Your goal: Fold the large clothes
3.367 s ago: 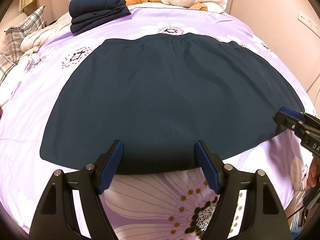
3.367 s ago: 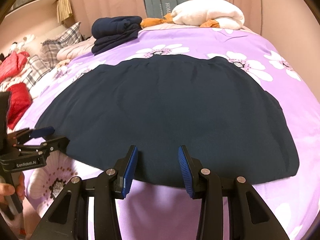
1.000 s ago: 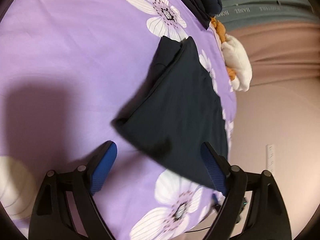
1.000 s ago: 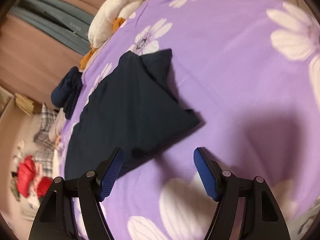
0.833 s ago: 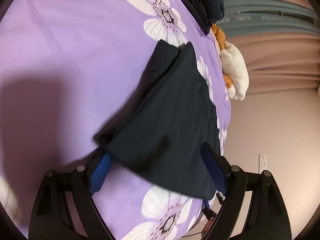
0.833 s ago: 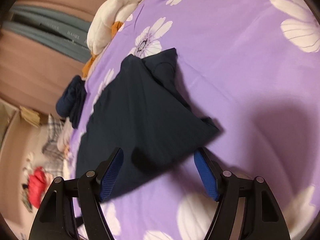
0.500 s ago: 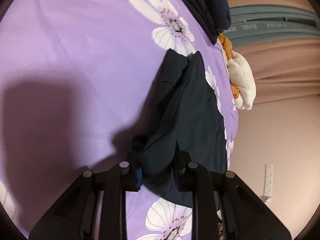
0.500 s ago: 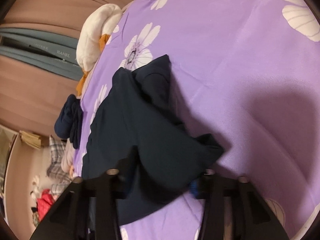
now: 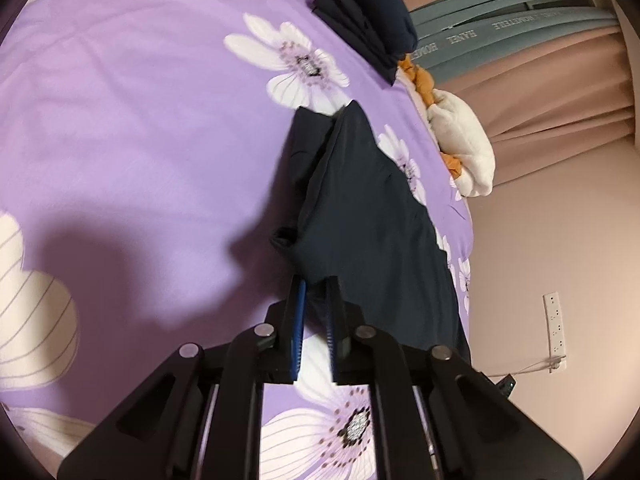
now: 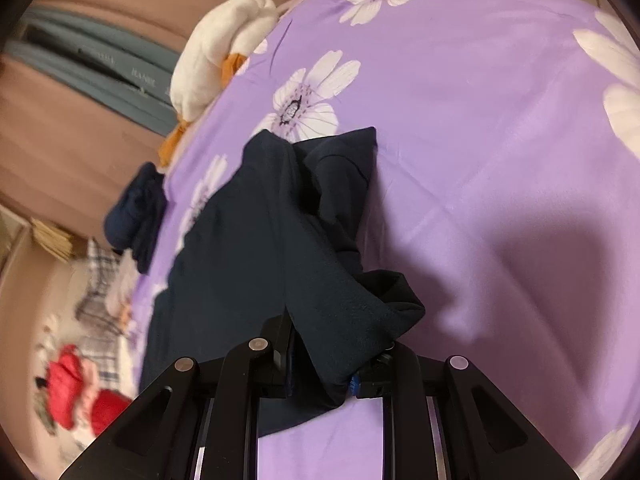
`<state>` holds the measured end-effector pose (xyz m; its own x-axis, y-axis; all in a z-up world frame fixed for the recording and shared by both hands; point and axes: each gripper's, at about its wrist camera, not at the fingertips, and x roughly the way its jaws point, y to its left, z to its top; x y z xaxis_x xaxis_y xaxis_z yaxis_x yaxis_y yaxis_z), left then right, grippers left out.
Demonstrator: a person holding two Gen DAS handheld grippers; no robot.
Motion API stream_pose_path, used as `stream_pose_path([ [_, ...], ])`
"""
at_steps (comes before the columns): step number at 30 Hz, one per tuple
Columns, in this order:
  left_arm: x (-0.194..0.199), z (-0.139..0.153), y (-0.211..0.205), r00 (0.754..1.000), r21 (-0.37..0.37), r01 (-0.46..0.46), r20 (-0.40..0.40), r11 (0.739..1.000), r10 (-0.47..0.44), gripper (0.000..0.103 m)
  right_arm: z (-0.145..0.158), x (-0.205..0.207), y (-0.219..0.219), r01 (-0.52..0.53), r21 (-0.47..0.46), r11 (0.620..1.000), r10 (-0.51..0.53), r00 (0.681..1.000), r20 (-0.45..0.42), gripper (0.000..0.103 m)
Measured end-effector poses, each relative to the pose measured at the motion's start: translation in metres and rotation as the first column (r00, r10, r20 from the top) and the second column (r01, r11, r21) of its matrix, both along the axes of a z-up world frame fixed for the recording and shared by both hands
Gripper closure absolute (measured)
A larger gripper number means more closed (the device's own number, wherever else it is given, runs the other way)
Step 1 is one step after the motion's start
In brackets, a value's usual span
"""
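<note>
Both claws clamped on near corners of the dark navy garment [image 9: 372, 208]: left gripper [image 9: 316, 320] narrow on a thin pinch of hem, right gripper [image 10: 320, 360] buried in a thicker bunch. Long axis running away from each claw toward the far waistband, across the purple floral bedspread [image 9: 140, 120]. Neither arm nearer (one corner apiece). Fabric matte, soft, half lifted and slack, sagging in loose folds between the grips.

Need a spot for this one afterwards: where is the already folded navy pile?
In the left wrist view, the folded navy pile sits at the bed's far end, beside the white pillow.
</note>
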<state>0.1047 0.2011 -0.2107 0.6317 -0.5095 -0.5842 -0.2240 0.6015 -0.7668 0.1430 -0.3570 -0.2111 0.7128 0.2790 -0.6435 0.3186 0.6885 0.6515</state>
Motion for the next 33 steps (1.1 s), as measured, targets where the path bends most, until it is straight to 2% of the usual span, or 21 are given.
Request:
stream_pose_path([
  [3,-0.004,0.001,0.004,1.0,-0.021,-0.005,0.005,1.0,0.005,0.096,0.003,0.006,0.0,0.007,0.0,1.0,-0.007,1.0,-0.019,0.082],
  [6,-0.009,0.012,0.008,1.0,0.014,-0.008,0.028,1.0,0.008,0.096,0.007,-0.007,-0.002,0.023,0.041,0.999,-0.023,1.0,-0.017,0.082],
  [7,-0.009,0.017,0.008,0.999,0.033,-0.004,0.036,0.999,0.003,0.092,0.008,-0.015,-0.002,0.033,0.041,0.999,-0.032,0.999,-0.011,0.082],
  [9,-0.006,0.023,0.005,0.999,0.067,0.014,0.039,0.998,-0.016,0.076,0.005,-0.029,-0.005,0.046,0.016,0.999,-0.046,0.999,-0.009,0.082],
  [10,-0.006,0.025,0.003,0.999,0.092,0.023,0.037,0.996,-0.026,0.061,0.004,-0.029,-0.006,0.047,0.009,0.999,-0.047,0.999,-0.01,0.08],
  [11,-0.005,0.029,-0.001,0.998,0.123,0.035,0.038,0.992,-0.04,0.052,0.004,-0.029,-0.008,0.051,0.007,0.999,-0.05,0.999,-0.016,0.075],
  [12,-0.004,0.033,-0.006,0.998,0.153,0.047,0.039,0.987,-0.054,0.048,0.003,-0.029,-0.011,0.058,0.008,0.998,-0.057,0.998,-0.03,0.07],
  [14,-0.004,0.04,-0.016,0.996,0.211,0.066,0.041,0.975,-0.077,0.04,0.01,-0.03,-0.009,0.062,-0.026,0.998,-0.063,0.998,-0.017,0.069],
  [16,-0.003,0.046,-0.024,0.995,0.269,0.075,0.039,0.96,-0.089,0.033,0.019,-0.032,-0.003,0.068,-0.106,0.992,-0.07,0.997,-0.016,0.065],
  [19,-0.002,0.058,-0.041,0.992,0.369,0.09,0.046,0.925,-0.115,0.033,0.03,-0.034,0.005,0.072,-0.196,0.978,-0.076,0.997,-0.013,0.061],
  [21,0.0,0.064,-0.05,0.99,0.412,0.104,0.043,0.905,-0.134,0.03,0.041,-0.037,0.011,0.075,-0.27,0.96,-0.076,0.997,0.007,0.05],
  [26,0.004,0.078,-0.063,0.984,0.448,0.119,0.065,0.886,-0.165,0.02,0.066,-0.044,0.014,0.094,-0.394,0.914,-0.08,0.995,0.052,0.049],
  [28,0.004,0.082,-0.067,0.984,0.465,0.112,0.069,0.878,-0.162,0.018,0.074,-0.046,0.016,0.083,-0.423,0.902,-0.061,0.996,0.066,0.046],
  [30,0.006,0.086,-0.07,0.985,0.492,0.108,0.065,0.864,-0.16,0.018,0.081,-0.048,0.023,0.07,-0.452,0.89,-0.039,0.996,0.076,0.036],
  [31,0.007,0.089,-0.073,0.985,0.51,0.105,0.064,0.854,-0.16,0.018,0.085,-0.049,0.026,0.063,-0.465,0.883,-0.029,0.996,0.08,0.035],
  [33,0.005,0.093,-0.078,0.985,0.545,0.103,0.064,0.832,-0.163,0.012,0.09,-0.05,0.033,0.047,-0.487,0.872,-0.005,0.996,0.087,0.031],
])
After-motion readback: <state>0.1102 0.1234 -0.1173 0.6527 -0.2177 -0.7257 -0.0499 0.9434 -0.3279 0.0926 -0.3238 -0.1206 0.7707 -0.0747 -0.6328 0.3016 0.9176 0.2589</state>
